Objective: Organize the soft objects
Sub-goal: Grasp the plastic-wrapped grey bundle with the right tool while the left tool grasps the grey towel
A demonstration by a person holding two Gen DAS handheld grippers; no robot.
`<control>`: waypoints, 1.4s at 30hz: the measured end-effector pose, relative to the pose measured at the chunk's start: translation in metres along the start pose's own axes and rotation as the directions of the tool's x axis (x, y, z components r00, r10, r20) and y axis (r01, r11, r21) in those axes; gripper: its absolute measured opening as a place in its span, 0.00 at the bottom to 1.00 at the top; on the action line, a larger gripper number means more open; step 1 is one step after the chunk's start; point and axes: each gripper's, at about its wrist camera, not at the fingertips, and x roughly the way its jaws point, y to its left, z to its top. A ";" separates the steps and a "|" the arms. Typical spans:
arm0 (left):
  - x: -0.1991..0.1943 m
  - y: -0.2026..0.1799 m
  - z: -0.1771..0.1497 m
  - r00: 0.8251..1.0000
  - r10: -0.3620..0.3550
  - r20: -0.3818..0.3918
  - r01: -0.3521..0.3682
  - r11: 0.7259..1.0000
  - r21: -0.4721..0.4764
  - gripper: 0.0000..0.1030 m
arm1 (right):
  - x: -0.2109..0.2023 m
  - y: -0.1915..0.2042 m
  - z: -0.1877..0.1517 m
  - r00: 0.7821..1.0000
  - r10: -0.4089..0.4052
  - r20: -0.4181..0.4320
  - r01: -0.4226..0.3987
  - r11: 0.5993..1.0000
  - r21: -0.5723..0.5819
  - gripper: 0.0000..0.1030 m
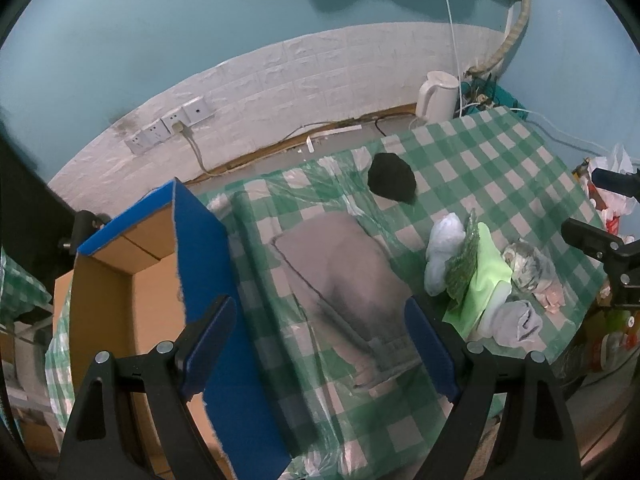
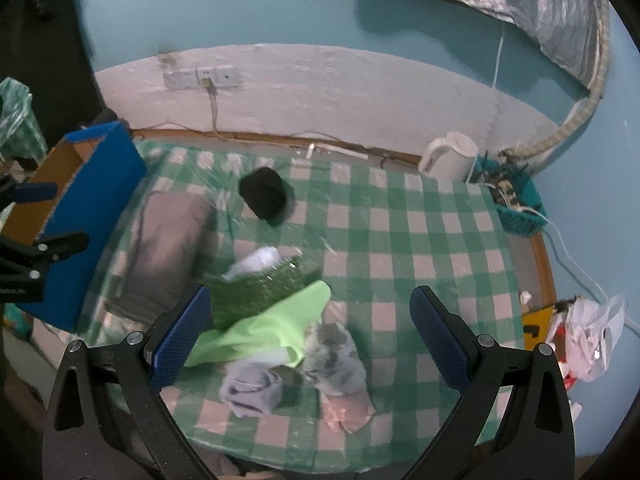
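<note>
A folded grey garment [image 1: 340, 272] [image 2: 168, 240] lies on the green checked tablecloth [image 1: 500, 160] beside an open cardboard box with blue flaps [image 1: 132, 280] [image 2: 96, 184]. My left gripper [image 1: 320, 328] hovers open above the garment's near end. A black bundle [image 1: 394, 178] [image 2: 264, 192] sits farther back. A pile lies to the right: white cloth [image 1: 444, 248], dark green patterned cloth [image 2: 256, 288], lime green cloth [image 2: 276, 328], rolled grey sock [image 2: 252, 388], mottled grey cloth [image 2: 336, 360], pink cloth [image 2: 348, 412]. My right gripper [image 2: 310, 328] is open above this pile.
A white kettle [image 1: 438, 94] [image 2: 452, 156] and a teal basket of cables [image 2: 516, 200] stand at the far right table edge. Wall sockets [image 2: 204, 77] with a cord sit on the back wall. A plastic bag [image 2: 592, 336] lies off the right side.
</note>
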 end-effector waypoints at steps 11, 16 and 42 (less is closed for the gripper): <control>0.033 -0.012 0.002 0.998 -0.010 -0.066 0.010 1.000 -0.001 0.85 | 0.042 -0.020 -0.022 0.993 -0.011 -0.116 0.013 1.000 0.017 0.96; 0.051 -0.019 0.001 0.994 -0.023 -0.108 0.022 1.000 -0.005 0.85 | 0.056 -0.026 -0.031 0.988 -0.002 -0.153 0.005 1.000 0.022 0.96; 0.098 -0.038 0.005 0.976 -0.027 -0.218 0.028 1.000 0.004 0.85 | 0.117 -0.024 -0.061 0.950 0.015 -0.313 -0.038 0.997 -0.067 0.57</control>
